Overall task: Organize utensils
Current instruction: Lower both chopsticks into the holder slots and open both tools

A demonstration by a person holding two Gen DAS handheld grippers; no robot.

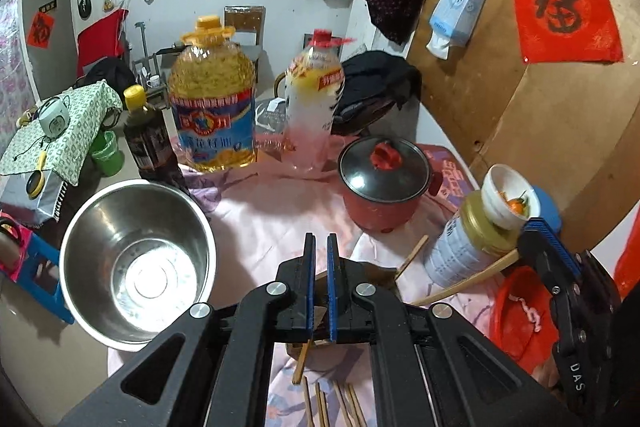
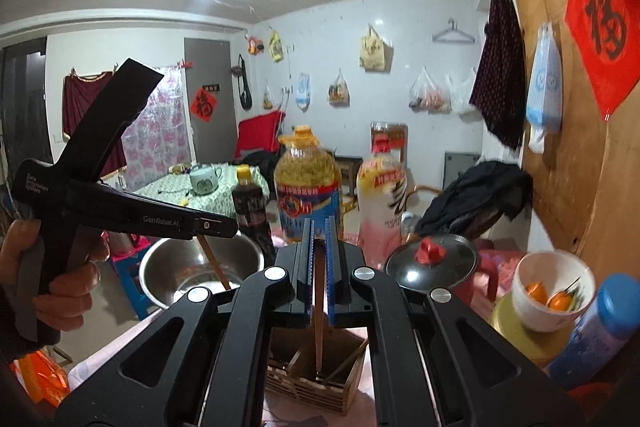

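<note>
My left gripper [image 1: 321,243] is shut on a wooden chopstick [image 1: 302,361] that hangs below its fingers. In the right wrist view this left gripper [image 2: 228,227] holds the stick [image 2: 214,261] over the steel bowl. My right gripper [image 2: 320,247] is shut on another chopstick [image 2: 319,311], whose lower end dips into the slatted wooden holder [image 2: 316,383]. One more stick [image 2: 348,359] leans inside the holder. From the left wrist view the right gripper [image 1: 530,231] sits at the right with its chopstick [image 1: 460,287] slanting down-left. Several loose chopsticks [image 1: 332,403] lie on the pink cloth.
A steel bowl [image 1: 136,259] stands at the left table edge. Behind are a red pot with a glass lid [image 1: 384,179], an oil jug [image 1: 212,107], two bottles [image 1: 316,99] and a jar topped by a white cup [image 1: 508,195]. A hand [image 2: 60,279] grips the left tool.
</note>
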